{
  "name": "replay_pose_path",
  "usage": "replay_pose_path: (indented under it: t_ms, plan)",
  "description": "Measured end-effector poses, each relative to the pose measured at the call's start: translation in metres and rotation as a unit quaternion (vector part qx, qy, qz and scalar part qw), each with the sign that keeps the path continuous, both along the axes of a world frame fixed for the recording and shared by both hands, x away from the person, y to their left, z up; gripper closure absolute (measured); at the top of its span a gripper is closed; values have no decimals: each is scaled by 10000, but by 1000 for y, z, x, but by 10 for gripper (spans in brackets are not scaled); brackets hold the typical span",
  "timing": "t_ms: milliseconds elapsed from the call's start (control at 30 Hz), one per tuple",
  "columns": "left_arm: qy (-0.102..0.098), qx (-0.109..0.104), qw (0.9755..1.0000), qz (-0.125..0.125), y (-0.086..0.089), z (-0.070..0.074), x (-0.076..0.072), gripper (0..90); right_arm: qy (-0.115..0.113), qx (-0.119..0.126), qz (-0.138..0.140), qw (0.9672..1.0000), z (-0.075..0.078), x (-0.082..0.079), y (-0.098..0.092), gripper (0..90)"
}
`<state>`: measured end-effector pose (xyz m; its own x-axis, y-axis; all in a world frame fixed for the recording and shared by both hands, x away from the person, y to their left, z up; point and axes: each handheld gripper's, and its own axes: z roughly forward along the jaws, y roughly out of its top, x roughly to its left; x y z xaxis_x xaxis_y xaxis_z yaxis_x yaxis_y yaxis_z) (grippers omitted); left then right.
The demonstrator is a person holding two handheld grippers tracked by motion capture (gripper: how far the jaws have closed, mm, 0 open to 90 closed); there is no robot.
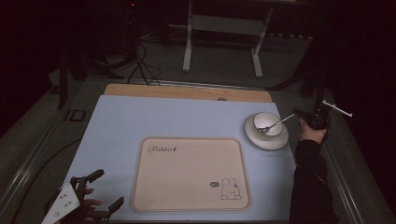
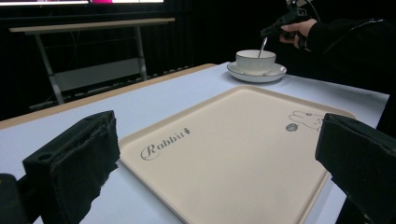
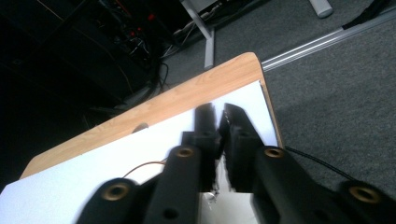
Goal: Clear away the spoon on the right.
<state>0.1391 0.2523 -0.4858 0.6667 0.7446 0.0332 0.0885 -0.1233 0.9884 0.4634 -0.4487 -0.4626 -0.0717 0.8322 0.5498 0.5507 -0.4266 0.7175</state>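
A white cup [image 1: 267, 122] stands on a white saucer [image 1: 266, 141] at the right of the table. A metal spoon [image 1: 276, 123] rests with its bowl in the cup and its handle slanting up to the right. My right gripper [image 1: 295, 113] is shut on the end of that handle; in the left gripper view the right gripper [image 2: 270, 31] holds the spoon [image 2: 263, 46] above the cup [image 2: 255, 60]. In the right gripper view the right gripper [image 3: 218, 116] has its jaws nearly together. My left gripper [image 1: 106, 190] stands open and holds nothing at the near left corner, beside the beige tray [image 1: 189, 175].
The beige tray [image 2: 233, 154] with a rabbit drawing lies mid-table on a light blue mat [image 1: 140, 121]. A wooden table edge [image 1: 187, 92] runs along the far side. Beyond it stand a metal frame [image 1: 224, 23] and floor cables [image 1: 142, 65].
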Motion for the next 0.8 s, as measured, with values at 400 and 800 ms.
replay_pose_path:
  t_ms: [400,800]
  plan:
    - [-14,-6,10000,-11,0,0,0,0,-250,-138,220,9994,13,-3,12,893]
    - [0,-20,10000,-45,0,0,0,0,-366,-595,436,9966,31,-3,30,895]
